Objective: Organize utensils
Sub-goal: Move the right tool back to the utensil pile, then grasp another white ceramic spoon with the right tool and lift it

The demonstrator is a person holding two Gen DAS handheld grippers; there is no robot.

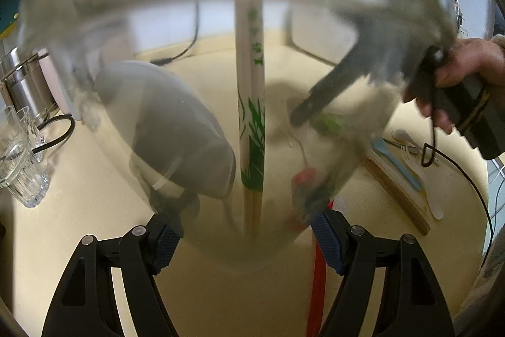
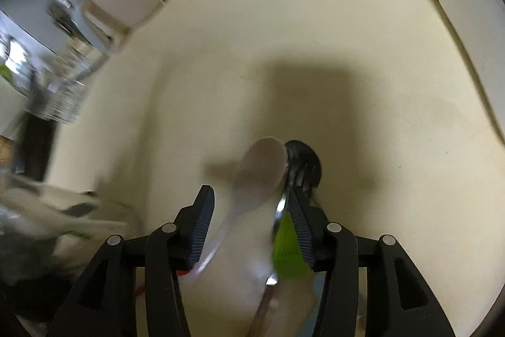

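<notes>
Utensils (image 2: 268, 179) in three spots: some in a glass, a bundle at the right tongs, and the rest on a board.

Left wrist view, left to right:
- Ribbed tumblers (image 1: 22, 160) and steel canister (image 1: 25, 81) at far left. Not part of the job.
- Left gripper (image 1: 246, 245) clenched on clear glass holder (image 1: 214, 255), blue pads apparently pressed on either side of its base.
- Sleeved chopsticks (image 1: 252, 116) upright inside the glass.
- Right gripper (image 1: 303, 112) seen smeared through the glass wall, so cannot tell whether over the rim or behind it.
- Person's hand (image 1: 467, 68) on its grip.
- Wooden cutting board (image 1: 401, 198) at far right, with blue spatula-like piece (image 1: 401, 163), white fork (image 1: 410, 153) and small white spoon (image 1: 404, 136) lying flat, well apart from the glass.

Right wrist view, left to right:
- Right tongs released, pointing steeply down, jaws standing apart.
- White plastic spoon (image 2: 265, 169) loose between them, just beside the left pad.
- Green-handled metal fork (image 2: 287, 245) touching the right pad.
- Black utensil head (image 2: 307, 157) just beyond. Blurred, type unclear.

Handling, judged:
- All light and stiff.
- Plastic smooth and metal slick, so likely to swivel or slide in a loose pinch.
- Best taken mid-handle across the flat faces, one or two at a time, then dropped handle-first.
- Paper sleeve on the chopsticks soft, crushes easily.
- Glass fragile and slippery, top-heavy with long pieces. Needs a low, firm hold while more goes in.
</notes>
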